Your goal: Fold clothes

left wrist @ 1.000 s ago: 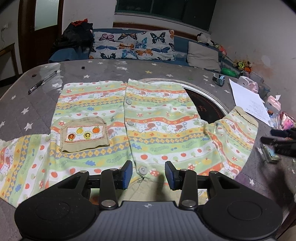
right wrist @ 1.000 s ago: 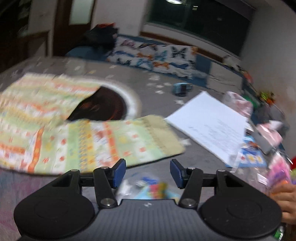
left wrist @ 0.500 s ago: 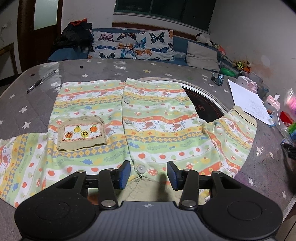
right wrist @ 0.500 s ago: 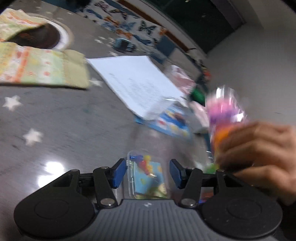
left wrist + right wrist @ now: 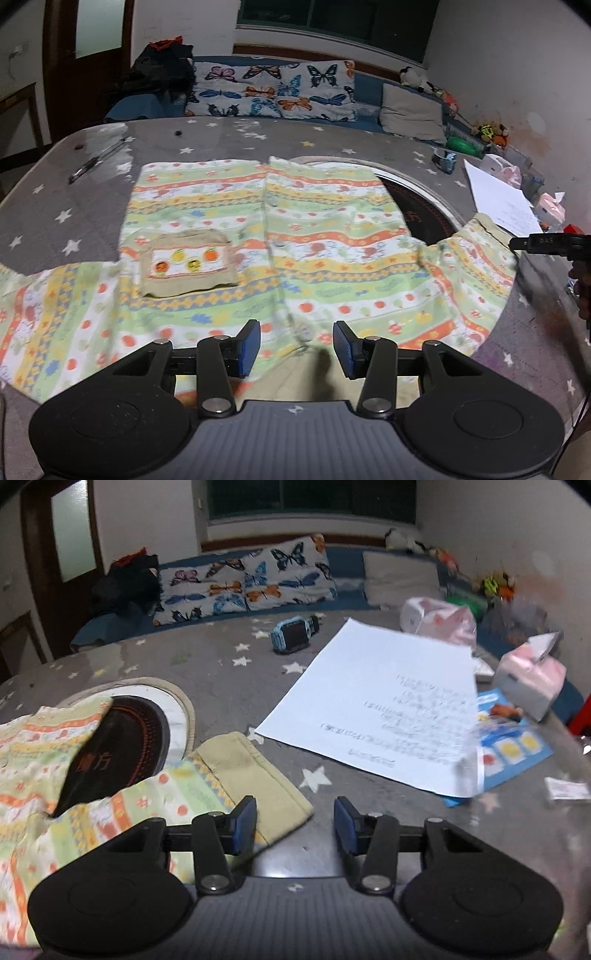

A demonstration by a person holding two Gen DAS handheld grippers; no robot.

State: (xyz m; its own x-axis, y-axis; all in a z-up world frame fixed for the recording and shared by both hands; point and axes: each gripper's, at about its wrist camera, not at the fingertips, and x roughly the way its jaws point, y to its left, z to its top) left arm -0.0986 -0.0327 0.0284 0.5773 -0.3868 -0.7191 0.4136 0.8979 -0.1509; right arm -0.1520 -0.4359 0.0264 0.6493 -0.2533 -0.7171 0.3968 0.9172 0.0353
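A child's button-front shirt [image 5: 295, 236], striped green, orange and yellow, lies flat and face up on the grey star-print table [image 5: 221, 140]. It has a tan chest pocket [image 5: 188, 262] and both sleeves spread out. My left gripper [image 5: 295, 345] hovers open over the collar end of the button line, its pads touching nothing. The right sleeve's tan cuff [image 5: 255, 775] lies just left of my right gripper [image 5: 295, 821]. Its jaws are closing with only bare table between them. In the left wrist view its black frame [image 5: 546, 244] pokes in beside that sleeve.
A round black hob inset [image 5: 122, 738] sits partly under the shirt. A white printed sheet [image 5: 380, 709], a blue card [image 5: 513, 753], a pink tissue pack [image 5: 532, 679] and a blue watch [image 5: 293, 631] crowd the right side. A pen [image 5: 96, 158] lies far left.
The right view has swung from the clutter at the table's right, where a hand held a colourful packet, back to the sleeve cuff, and its jaws have narrowed. The left gripper has hardly moved.
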